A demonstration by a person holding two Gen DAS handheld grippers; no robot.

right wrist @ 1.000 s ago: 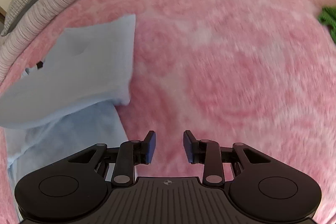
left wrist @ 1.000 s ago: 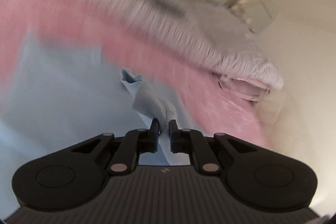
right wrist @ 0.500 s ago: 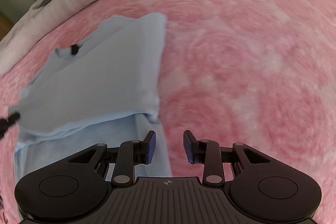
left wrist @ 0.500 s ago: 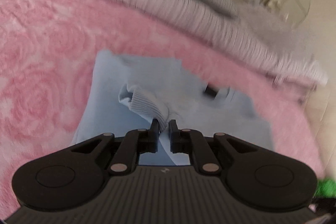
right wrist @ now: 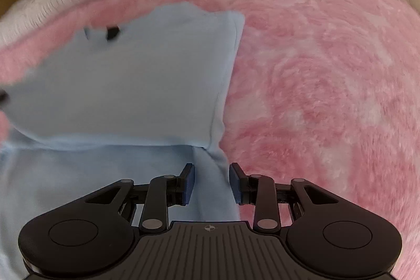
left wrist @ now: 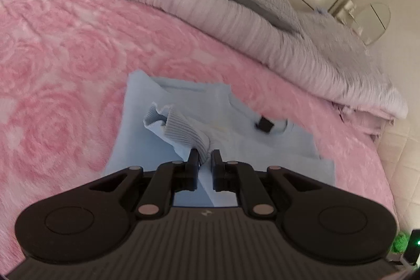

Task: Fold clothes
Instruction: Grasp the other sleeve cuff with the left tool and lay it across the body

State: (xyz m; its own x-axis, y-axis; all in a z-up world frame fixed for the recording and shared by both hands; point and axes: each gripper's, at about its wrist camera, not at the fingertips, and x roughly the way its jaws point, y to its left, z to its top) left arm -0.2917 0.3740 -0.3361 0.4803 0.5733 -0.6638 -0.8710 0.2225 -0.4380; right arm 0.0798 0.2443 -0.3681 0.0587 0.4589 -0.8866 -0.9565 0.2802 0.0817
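left gripper (left wrist: 202, 155) clamped on ribbed cuff (left wrist: 181, 127) | right gripper (right wrist: 211, 176) half-open, empty, over sweater (right wrist: 136, 85) hem | sweater's 9 o'clock edge blurred, cut off

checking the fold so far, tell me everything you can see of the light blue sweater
The light blue sweater is a soft knit, lying partly folded on the pink blanket. One side panel is turned over the body, its seamed edge straight. A small black tag sits at the neck. The ribbed cuff of a sleeve is pinched in the left gripper and lifted over the body, its end flaring. The right gripper hangs open over the sweater's edge, gripping nothing.
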